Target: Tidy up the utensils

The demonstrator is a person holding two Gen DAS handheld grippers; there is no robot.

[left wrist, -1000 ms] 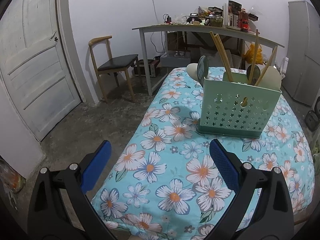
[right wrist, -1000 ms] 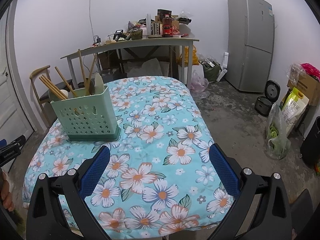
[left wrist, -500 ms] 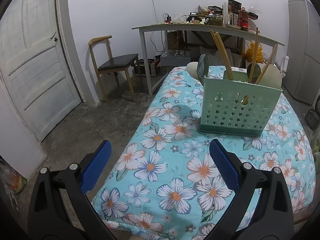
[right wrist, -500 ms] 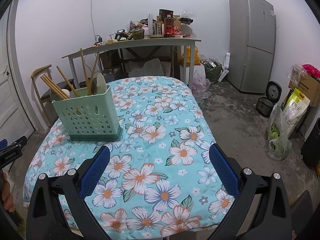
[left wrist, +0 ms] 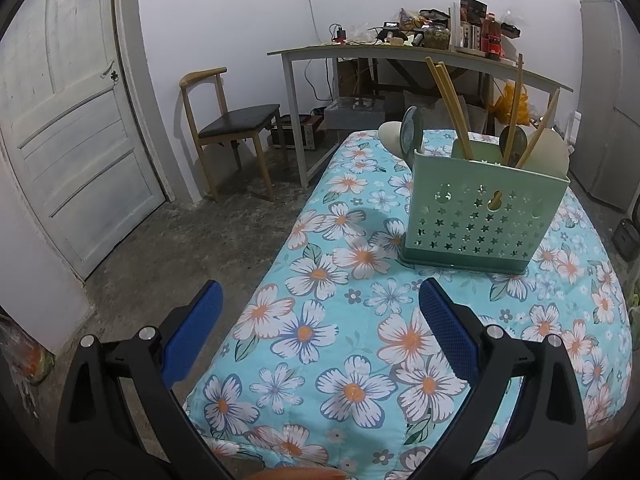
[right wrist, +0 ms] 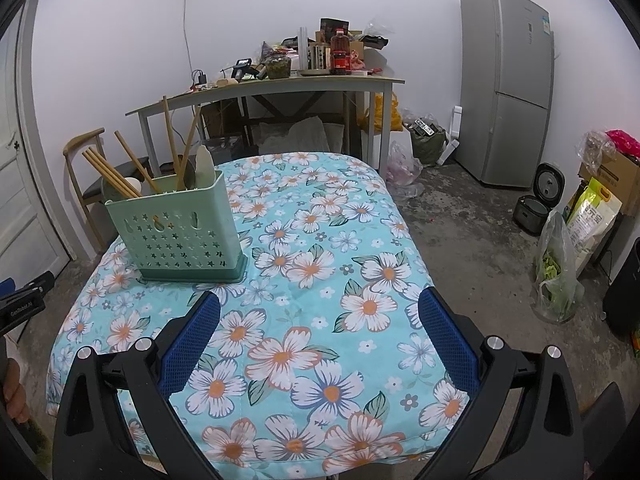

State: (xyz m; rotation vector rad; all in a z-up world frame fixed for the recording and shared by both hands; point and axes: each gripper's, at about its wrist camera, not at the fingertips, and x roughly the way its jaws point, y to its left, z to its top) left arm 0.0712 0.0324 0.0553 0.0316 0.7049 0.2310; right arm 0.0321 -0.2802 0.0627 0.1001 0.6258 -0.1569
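Reading "GenRobot.AI" on left gripper [right wrist: 24,306]

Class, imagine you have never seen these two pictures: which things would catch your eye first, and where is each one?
First, the bright floral tablecloth covering the whole table. Next, the mint-green utensil holder with star cut-outs near its left edge, with wooden chopsticks and spoons sticking out. Then the open blue-padded right tongs in the foreground, and the grey fridge against the far wall.
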